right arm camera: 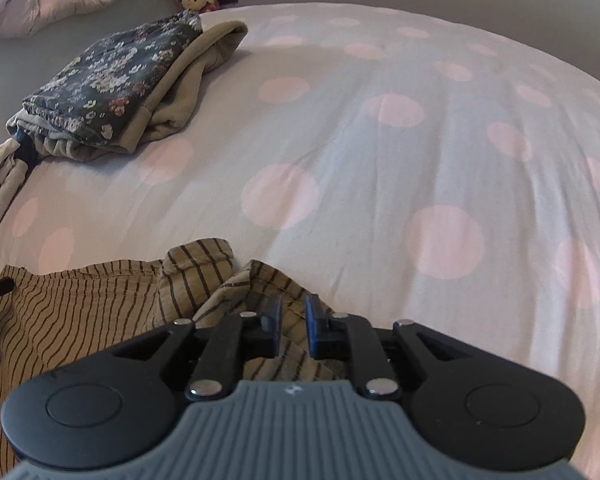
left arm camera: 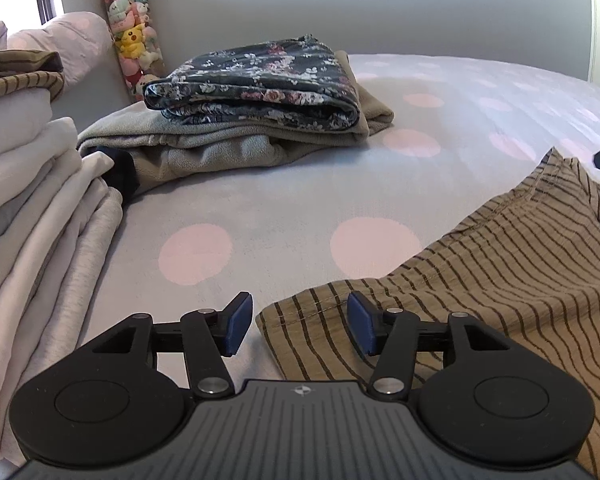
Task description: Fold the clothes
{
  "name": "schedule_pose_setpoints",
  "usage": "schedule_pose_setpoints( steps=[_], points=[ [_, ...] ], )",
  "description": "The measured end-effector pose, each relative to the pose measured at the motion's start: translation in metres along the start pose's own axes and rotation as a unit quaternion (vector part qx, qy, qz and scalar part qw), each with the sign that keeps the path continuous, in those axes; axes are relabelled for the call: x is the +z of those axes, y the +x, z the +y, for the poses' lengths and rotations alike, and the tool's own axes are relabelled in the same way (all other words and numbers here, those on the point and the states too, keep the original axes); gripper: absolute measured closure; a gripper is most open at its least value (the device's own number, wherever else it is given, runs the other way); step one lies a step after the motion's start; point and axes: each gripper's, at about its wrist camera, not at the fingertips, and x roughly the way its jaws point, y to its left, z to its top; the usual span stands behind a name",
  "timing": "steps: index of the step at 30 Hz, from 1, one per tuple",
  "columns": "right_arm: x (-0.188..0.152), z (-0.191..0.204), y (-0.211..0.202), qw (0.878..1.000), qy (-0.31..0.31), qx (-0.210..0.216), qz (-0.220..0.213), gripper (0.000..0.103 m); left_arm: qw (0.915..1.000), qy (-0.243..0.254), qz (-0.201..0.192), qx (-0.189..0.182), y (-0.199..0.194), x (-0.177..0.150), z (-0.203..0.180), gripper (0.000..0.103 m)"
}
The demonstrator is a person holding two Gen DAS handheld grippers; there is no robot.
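Striped shirt (left arm camera: 500, 280) on the dotted bed (left arm camera: 260, 208), at 4 o'clock in the left view. Left hand-held gripper (left arm camera: 300, 322) wide, over its hem. Right hand-held gripper (right arm camera: 293, 328) narrow, pads beside bunched cloth, not pressing. Only the left view shows the white stack (left arm camera: 28, 200) at 9 o'clock.

Striped garment (left arm camera: 500, 280) runs past the frame edge.

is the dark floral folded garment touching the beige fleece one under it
Touching. In the left wrist view the dark floral folded garment lies directly on the folded beige fleece garment, with no gap between them.
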Motion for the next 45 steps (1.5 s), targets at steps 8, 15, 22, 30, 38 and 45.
schedule_pose_setpoints(
  steps=[8,15,22,30,38,45],
  points=[
    [-0.037,-0.040,-0.034,0.998,-0.002,-0.052,0.035,0.074,0.9996,0.027,-0.010,-0.005,-0.013,0.002,-0.012,0.052],
    [-0.060,-0.043,-0.011,0.996,-0.030,-0.041,0.069,0.063,0.9992,0.039,0.004,0.006,-0.004,-0.001,-0.014,0.051],
    [-0.065,-0.030,0.010,0.993,-0.090,-0.034,0.066,0.088,0.9985,0.050,0.020,0.006,0.010,-0.007,-0.017,0.051],
    [-0.041,-0.035,0.001,0.994,-0.089,-0.058,0.012,0.101,0.9982,0.056,0.019,0.004,0.009,-0.008,-0.021,0.051],
    [-0.035,-0.031,0.026,0.991,-0.087,-0.098,0.033,0.100,0.9981,0.057,0.024,0.004,0.012,-0.009,-0.019,0.051],
    [-0.056,-0.044,-0.025,0.995,-0.036,-0.095,0.026,0.094,0.9983,0.055,0.021,-0.003,0.005,-0.005,-0.019,0.051]
  ],
)
